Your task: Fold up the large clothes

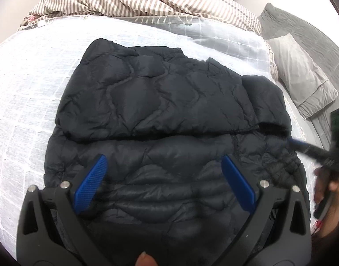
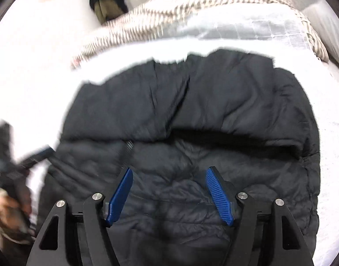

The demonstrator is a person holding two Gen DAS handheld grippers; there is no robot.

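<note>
The black quilted jacket (image 1: 160,115) lies folded across the middle of the frame on the white bedspread (image 1: 25,84). Both tools hover above its lower half, holding nothing: left gripper (image 1: 163,166) spread wide, right gripper (image 2: 169,175) parted. A striped duvet (image 1: 134,0) is bunched along the top.

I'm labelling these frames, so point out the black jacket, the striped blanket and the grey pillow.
black jacket (image 1: 160,102): left wrist view, on the folded-over upper layer.
striped blanket (image 1: 147,0): left wrist view, on its rumpled middle.
grey pillow (image 1: 302,75): left wrist view, on its flat top face.
</note>
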